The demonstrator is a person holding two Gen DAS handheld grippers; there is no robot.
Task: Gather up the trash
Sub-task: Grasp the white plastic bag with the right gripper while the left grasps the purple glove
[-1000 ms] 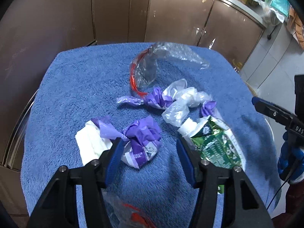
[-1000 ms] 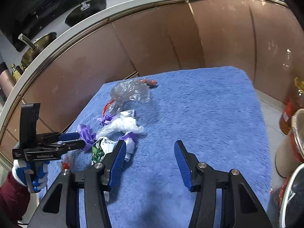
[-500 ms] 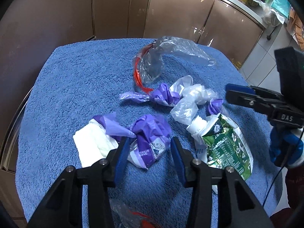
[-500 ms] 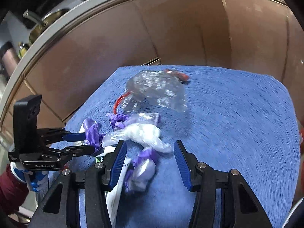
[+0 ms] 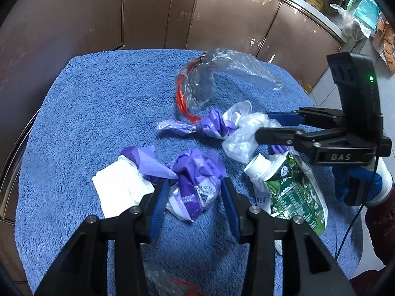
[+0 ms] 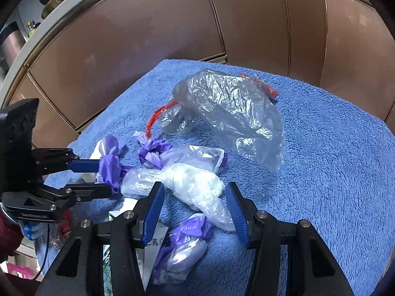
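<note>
Trash lies on a blue towel (image 5: 98, 113). My left gripper (image 5: 195, 192) straddles a crumpled purple wrapper (image 5: 197, 182); its jaws are closing, the pads right at the wrapper's sides. My right gripper (image 6: 195, 204) straddles a clear plastic wad (image 6: 195, 185), jaws closing, pads still a little apart from it. The left wrist view shows the right gripper (image 5: 261, 125) reaching in from the right, around that wad (image 5: 244, 135). Beside the left gripper lie a white tissue (image 5: 121, 190) and a green carton (image 5: 288, 190). A clear bag with a red drawstring (image 6: 229, 113) lies farther back.
A twisted purple wrapper (image 5: 214, 123) lies mid-towel, and a purple-wrapped packet (image 6: 185, 244) lies under the right gripper. Another clear bag (image 5: 172, 283) sits at the near edge. Brown cabinet doors (image 6: 246, 24) curve behind the towel. A blue-gloved hand (image 5: 358, 185) holds the right gripper.
Both grippers' jaws have narrowed. The right gripper swung left across the towel onto the clear plastic wad. The left gripper edged in around the purple wrapper.
</note>
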